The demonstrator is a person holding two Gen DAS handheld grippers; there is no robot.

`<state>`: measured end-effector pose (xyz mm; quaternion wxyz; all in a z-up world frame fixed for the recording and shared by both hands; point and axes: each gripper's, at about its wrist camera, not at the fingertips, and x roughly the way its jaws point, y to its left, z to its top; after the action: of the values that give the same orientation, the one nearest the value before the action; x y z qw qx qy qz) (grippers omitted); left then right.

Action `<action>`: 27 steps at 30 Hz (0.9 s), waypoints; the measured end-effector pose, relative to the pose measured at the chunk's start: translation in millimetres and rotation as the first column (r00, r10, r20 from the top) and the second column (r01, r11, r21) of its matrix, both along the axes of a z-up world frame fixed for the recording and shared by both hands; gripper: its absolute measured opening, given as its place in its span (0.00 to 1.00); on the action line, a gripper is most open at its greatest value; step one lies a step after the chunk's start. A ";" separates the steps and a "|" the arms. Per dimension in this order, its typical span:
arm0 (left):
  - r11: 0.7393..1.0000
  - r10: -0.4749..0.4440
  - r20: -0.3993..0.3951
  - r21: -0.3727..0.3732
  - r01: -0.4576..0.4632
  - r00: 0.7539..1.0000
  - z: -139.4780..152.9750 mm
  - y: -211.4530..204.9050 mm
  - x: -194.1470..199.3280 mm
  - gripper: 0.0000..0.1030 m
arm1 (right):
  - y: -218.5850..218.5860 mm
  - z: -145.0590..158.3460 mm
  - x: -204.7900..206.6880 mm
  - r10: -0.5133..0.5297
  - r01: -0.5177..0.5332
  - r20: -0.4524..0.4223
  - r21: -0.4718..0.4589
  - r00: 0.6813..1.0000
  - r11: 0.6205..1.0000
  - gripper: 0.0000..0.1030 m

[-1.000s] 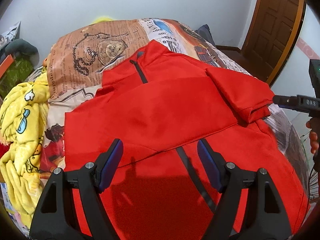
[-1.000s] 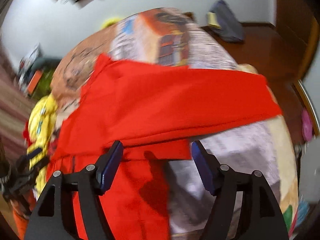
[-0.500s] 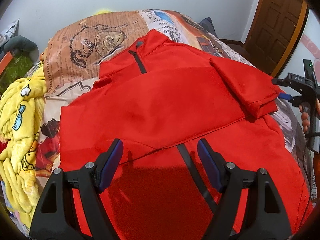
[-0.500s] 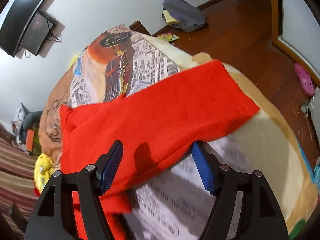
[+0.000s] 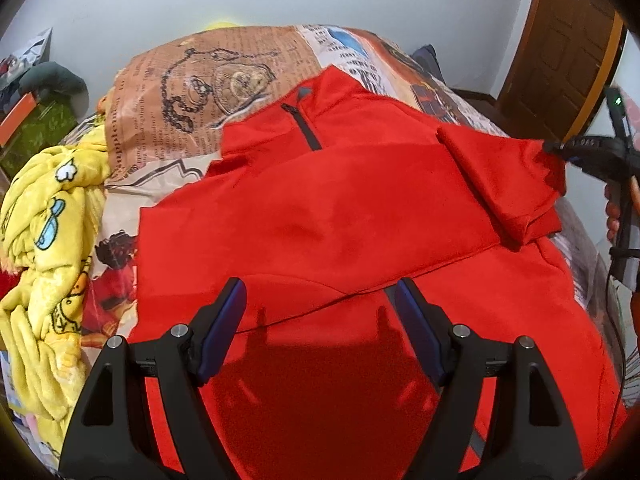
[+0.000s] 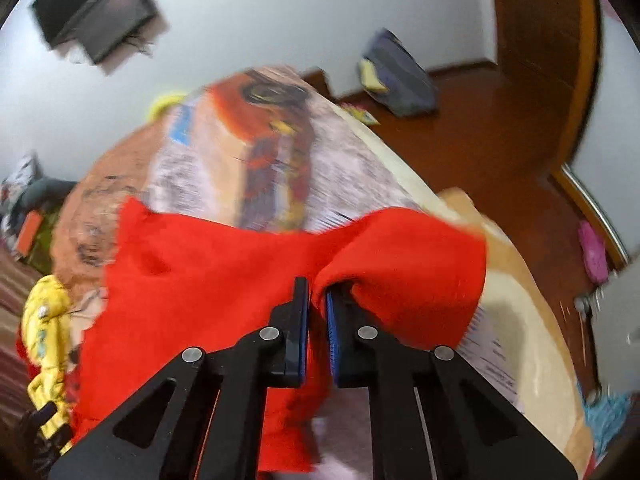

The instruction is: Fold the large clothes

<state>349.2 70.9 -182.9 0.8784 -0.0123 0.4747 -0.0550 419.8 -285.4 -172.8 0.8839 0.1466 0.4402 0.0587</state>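
A large red zip-neck top (image 5: 340, 208) lies spread on the bed, its left sleeve folded across the chest and its right sleeve (image 5: 504, 184) folded at the right edge. My left gripper (image 5: 320, 312) is open and empty, hovering over the lower front of the top. My right gripper (image 6: 317, 300) is shut on the red sleeve's cuff (image 6: 400, 260) and lifts it slightly. It also shows in the left wrist view (image 5: 560, 148) at the sleeve end.
The bed has a newspaper-print cover (image 5: 224, 76). A yellow cartoon blanket (image 5: 48, 240) is bunched at the bed's left side. A wooden door (image 5: 560, 40) stands at the right, and a dark bag (image 6: 396, 72) lies on the wood floor. A TV (image 6: 96, 20) hangs on the wall.
My right gripper has moved onto the sleeve cuff and shut on it, bunching and raising the cloth. My left gripper has stayed open over the top.
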 end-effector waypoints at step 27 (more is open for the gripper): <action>0.957 0.271 0.003 -0.104 -0.270 0.962 4.0 151.2 -82.3 0.74 | 339.7 -15.1 -71.7 0.636 -0.620 -0.103 0.154 0.764 0.769 0.07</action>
<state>266.9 222.1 -178.9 0.8799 -0.1219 0.4573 0.0411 348.1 54.3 -187.9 0.7680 0.0434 0.5248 0.3645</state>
